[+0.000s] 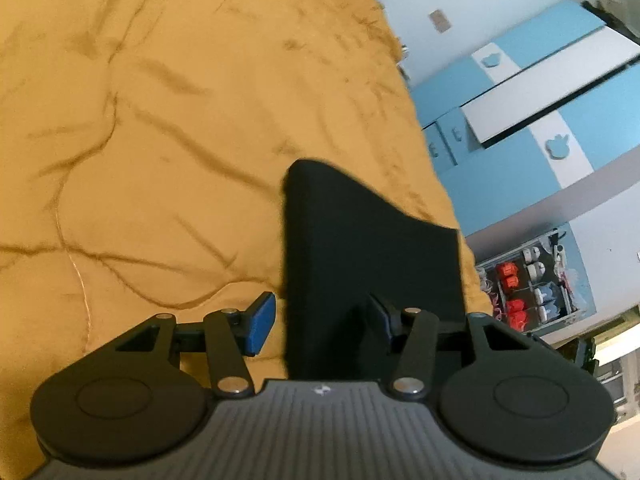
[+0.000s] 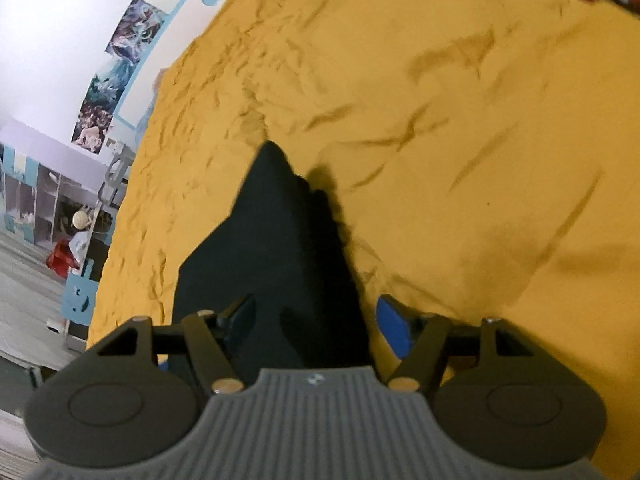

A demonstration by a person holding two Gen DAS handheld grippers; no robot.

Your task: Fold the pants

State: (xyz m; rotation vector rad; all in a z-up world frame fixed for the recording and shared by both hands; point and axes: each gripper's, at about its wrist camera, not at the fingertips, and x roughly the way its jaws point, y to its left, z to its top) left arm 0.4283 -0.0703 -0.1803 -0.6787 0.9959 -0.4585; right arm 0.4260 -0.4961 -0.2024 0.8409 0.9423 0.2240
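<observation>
The black pants (image 1: pixel 360 248) lie folded on the mustard-yellow blanket (image 1: pixel 160 120), close to the bed's right edge. In the left wrist view my left gripper (image 1: pixel 322 320) hovers over their near end, open. One blue pad (image 1: pixel 262 322) sits just left of the cloth and the other is above it. In the right wrist view the pants (image 2: pixel 272 248) taper to a point away from me. My right gripper (image 2: pixel 318 324) is open over their near end, with its right pad (image 2: pixel 394 330) over the blanket (image 2: pixel 460 140). Neither gripper's pads press the cloth.
A blue and white wardrobe (image 1: pixel 540 100) and a shelf with red and blue items (image 1: pixel 528 288) stand beyond the bed's right edge. On the other side a wall with posters (image 2: pixel 116 72), open shelving (image 2: pixel 40 200) and the floor border the bed.
</observation>
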